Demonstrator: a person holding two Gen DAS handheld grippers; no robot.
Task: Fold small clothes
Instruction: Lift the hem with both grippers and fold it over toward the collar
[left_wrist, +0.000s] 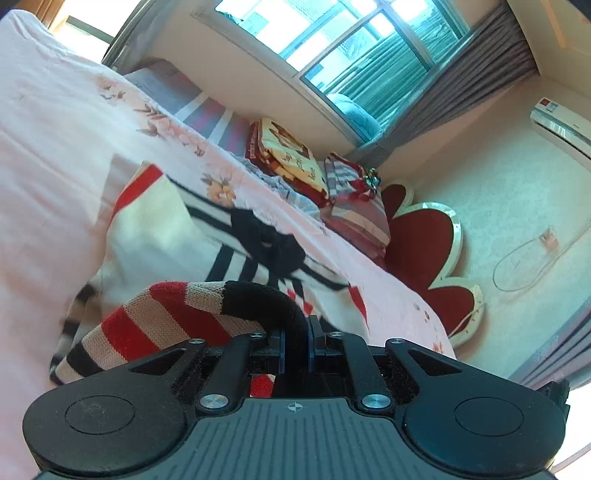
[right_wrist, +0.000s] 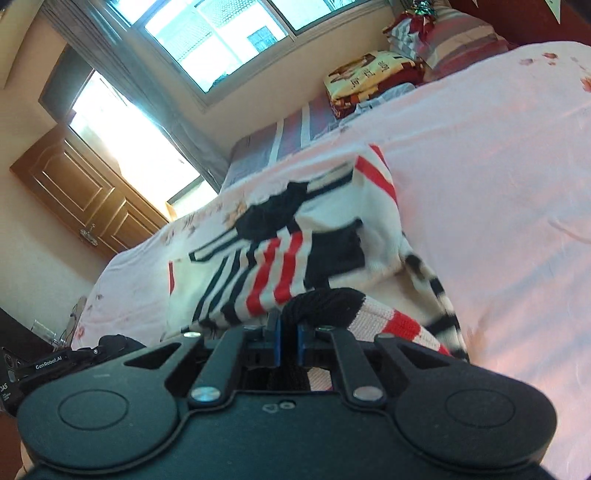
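Left wrist view first: my left gripper (left_wrist: 295, 341) was clamped on the black hem of the sweater (left_wrist: 159, 321), a knit with red, pink and black stripes. The pinched edge arched up toward 10 o'clock from the jaws, and the rest of it lay spread on the pink bed (left_wrist: 55, 147), running out toward 12. Pillows (left_wrist: 354, 206) sat off at 1 o'clock by the headboard.

Right wrist view: the right gripper (right_wrist: 290, 341) was clamped on the same black hem, with the striped knit trailing off to 3 o'clock and the body lying toward 12. Door (right_wrist: 85, 195) way out at 9.

My worry: both grips looked like thin pinches right at the edge. That knit looks heavy, so I figured a fast pull could drag the hem out of one jaw and the fold would land crooked. The sheet could also bunch up under it.
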